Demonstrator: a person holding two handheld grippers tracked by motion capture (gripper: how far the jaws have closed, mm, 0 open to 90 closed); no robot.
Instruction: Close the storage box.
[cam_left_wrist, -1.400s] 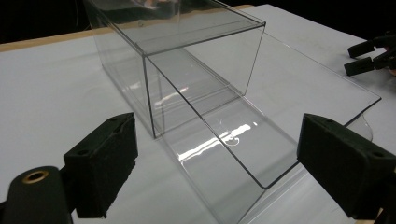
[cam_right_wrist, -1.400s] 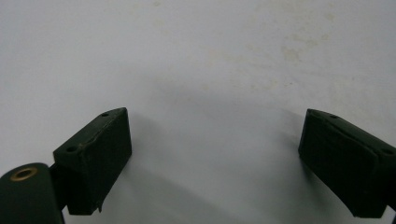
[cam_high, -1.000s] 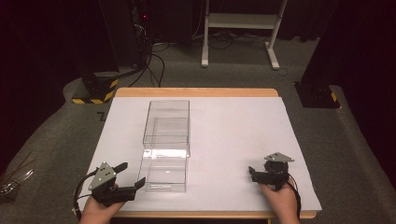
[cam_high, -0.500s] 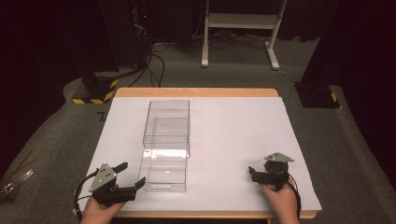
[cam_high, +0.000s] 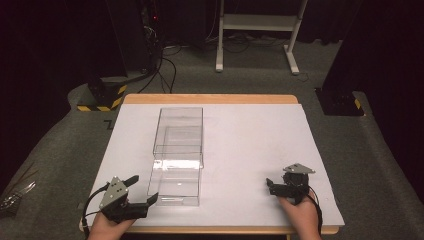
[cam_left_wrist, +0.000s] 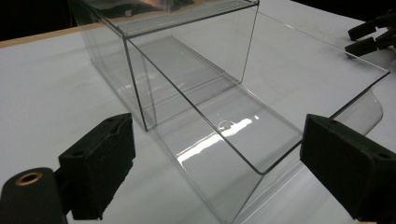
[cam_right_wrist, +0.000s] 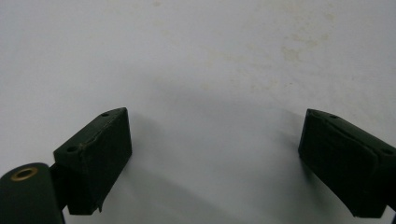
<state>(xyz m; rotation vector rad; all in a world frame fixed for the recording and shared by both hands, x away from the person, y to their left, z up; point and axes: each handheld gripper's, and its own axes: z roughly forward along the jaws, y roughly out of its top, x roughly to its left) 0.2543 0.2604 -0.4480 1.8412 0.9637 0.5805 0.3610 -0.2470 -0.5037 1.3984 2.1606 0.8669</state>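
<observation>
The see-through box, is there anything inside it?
Empty. The see-through box shows just the white table through its clear walls, and the left gripper view shows nothing lying in it.

My clear plastic box (cam_high: 178, 157) lies lengthwise on the white table (cam_high: 250, 145), its drawer part pulled toward me.

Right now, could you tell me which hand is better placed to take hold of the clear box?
Left, probably: the left gripper sits open beside the clear box, facing it. The right gripper is well apart.
</observation>
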